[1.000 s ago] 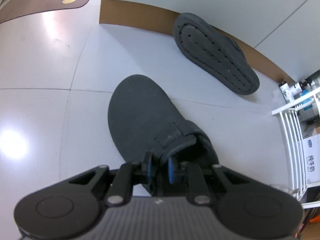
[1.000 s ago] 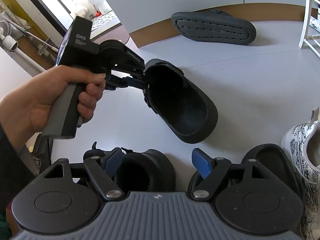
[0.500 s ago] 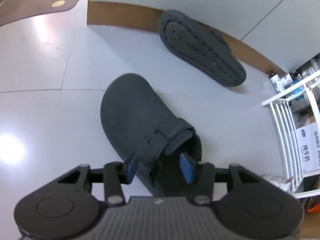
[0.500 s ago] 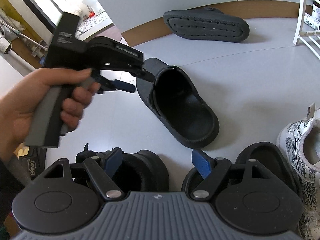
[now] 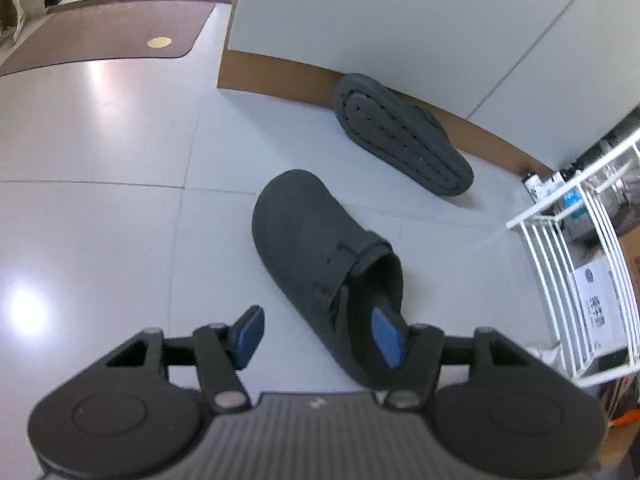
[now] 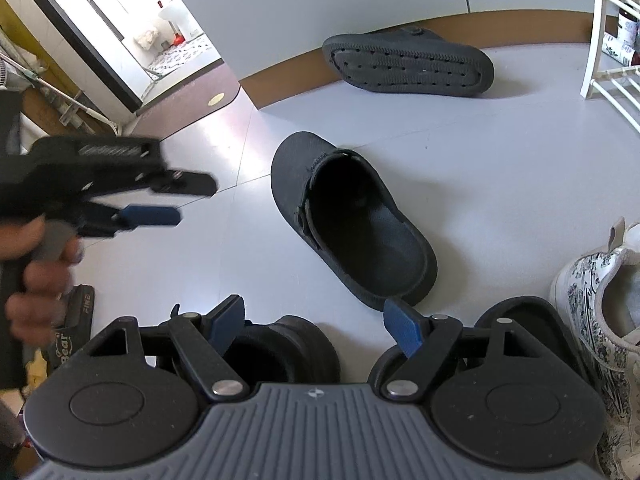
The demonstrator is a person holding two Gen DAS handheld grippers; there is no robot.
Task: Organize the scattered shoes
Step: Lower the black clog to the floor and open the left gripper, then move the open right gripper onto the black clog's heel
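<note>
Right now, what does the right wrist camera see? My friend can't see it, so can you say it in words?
A dark grey clog sits upright on the pale floor, nothing touching it. Left of it, a hand holds the left claw open in the air; the right claw is open at the bottom edge. Its matching clog leans on its side against the wall.

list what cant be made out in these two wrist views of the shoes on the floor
- Black shoes nearest the right gripper: right wrist view, mostly hidden behind its body.
- Patterned white sneaker: cut off by the right edge.
- Left gripper and hand: motion-blurred there.
- Tipped clog by the wall: upper faces away, only its sole shows.
</note>
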